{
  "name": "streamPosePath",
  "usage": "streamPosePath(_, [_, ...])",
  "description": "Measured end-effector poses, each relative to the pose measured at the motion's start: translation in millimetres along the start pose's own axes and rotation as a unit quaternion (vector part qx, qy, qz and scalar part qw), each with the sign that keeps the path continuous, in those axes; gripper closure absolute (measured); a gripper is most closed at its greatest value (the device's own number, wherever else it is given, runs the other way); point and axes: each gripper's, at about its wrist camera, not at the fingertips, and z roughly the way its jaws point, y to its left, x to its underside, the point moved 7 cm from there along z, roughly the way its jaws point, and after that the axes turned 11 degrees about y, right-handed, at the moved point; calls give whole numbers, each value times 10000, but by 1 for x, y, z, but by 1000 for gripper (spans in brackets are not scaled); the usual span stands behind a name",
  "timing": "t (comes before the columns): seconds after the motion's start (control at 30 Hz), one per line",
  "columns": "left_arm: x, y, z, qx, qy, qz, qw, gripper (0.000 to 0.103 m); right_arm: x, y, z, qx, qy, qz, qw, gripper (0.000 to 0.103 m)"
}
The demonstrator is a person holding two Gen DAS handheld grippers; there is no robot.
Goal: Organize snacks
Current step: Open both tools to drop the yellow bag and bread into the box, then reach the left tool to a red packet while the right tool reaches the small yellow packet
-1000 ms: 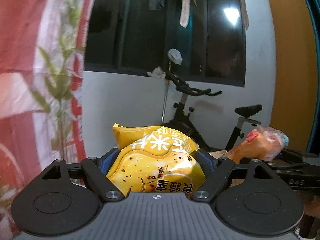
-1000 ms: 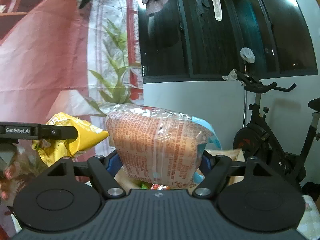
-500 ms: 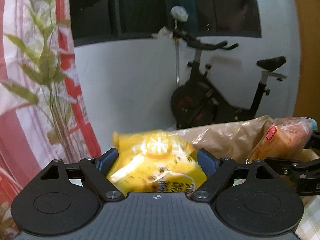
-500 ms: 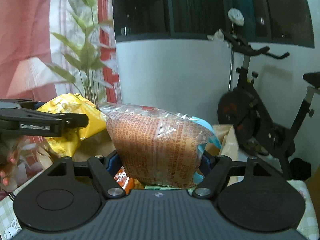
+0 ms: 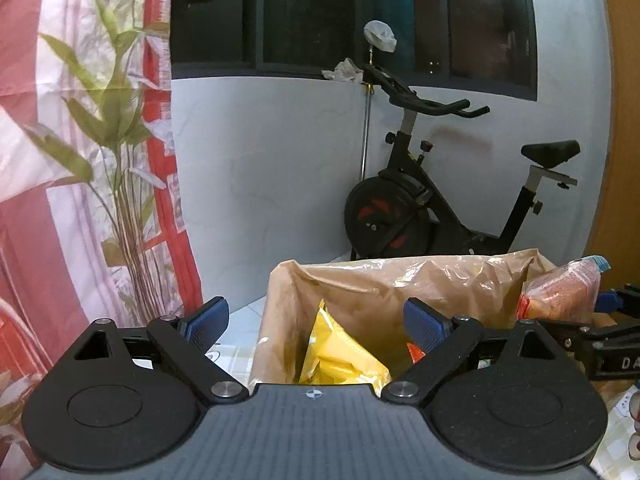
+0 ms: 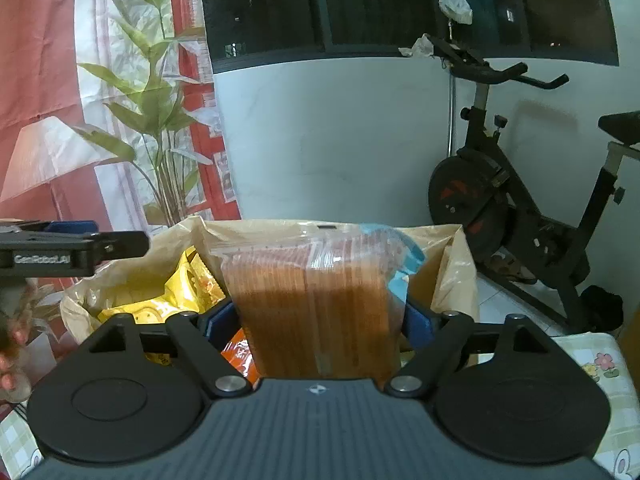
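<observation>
The yellow pack (image 5: 340, 354) already lies in the brown bag (image 5: 384, 284) at lower centre, the left gripper (image 5: 316, 320) just opened and empty above it, while the right gripper (image 6: 318, 320), fingers just easing apart, has the orange pack (image 6: 316, 304) between them over the bag, not yet dropped.

Dim indoor light, a ceiling lamp glaring in the dark window (image 5: 400, 20), fisheye-bent edges, slight blur.

Yellow snack pack (image 5: 340, 354), tan bag (image 5: 360, 288), orange packet (image 6: 316, 312).
</observation>
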Motion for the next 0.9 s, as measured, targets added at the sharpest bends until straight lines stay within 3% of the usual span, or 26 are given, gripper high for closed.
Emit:
streamPosePath(0.13, [4,6,-14,64,-21,-148,9999,8,-4,2,-7,13,-45,5,10000,14])
streamPosePath(0.3, [7,15,-30,42,-90,-182,9998,8,-7,6,-13,149,-58,-71,9998,1])
streamPosePath(0.5, [14,22,-43,55,-121,-216,9997,8,-14,16,-32,208,-514,-234,9982,0])
streamPosePath(0.7, [37,33,-62,217,-110,-314,9992,8,-2,30,-54,-54,-719,-322,9969,0])
streamPosePath(0.9, [83,56,-74,450,-5,-813,9957,10,34,45,-75,-535,-1067,-248,9925,0])
